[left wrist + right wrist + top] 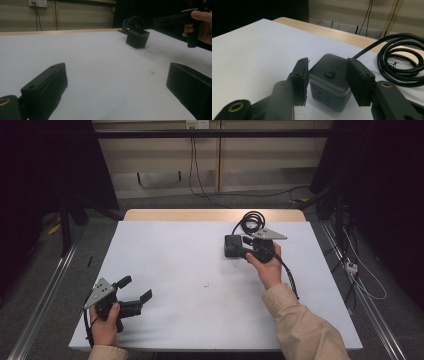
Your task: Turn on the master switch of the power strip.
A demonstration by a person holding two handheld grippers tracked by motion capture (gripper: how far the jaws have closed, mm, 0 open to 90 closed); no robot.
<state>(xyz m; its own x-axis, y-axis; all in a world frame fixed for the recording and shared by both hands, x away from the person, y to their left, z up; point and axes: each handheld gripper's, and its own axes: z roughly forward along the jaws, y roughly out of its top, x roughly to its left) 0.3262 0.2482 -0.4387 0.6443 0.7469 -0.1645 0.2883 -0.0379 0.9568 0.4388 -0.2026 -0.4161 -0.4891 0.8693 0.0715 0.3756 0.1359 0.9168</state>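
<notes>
A black cube-shaped power adapter [233, 245] [137, 38] [329, 80] rests on the white table, and its black cable is coiled [252, 221] [402, 60] just behind it. My right gripper [246, 248] [328, 67] is level with the cube, one jaw close along each side of its near end. I cannot tell whether the pads touch it. My left gripper [138, 287] [117, 75] hovers low over the front left corner, jaws spread wide with nothing between them. In the left gripper view, the right gripper [160, 21] appears far off in a hand.
A white sheet covers most of the table [175, 260], leaving a wooden strip bare along the far edge [200, 215]. A small dark speck [205, 284] lies near the middle. Dark curtains, floor rails and loose cables surround the table.
</notes>
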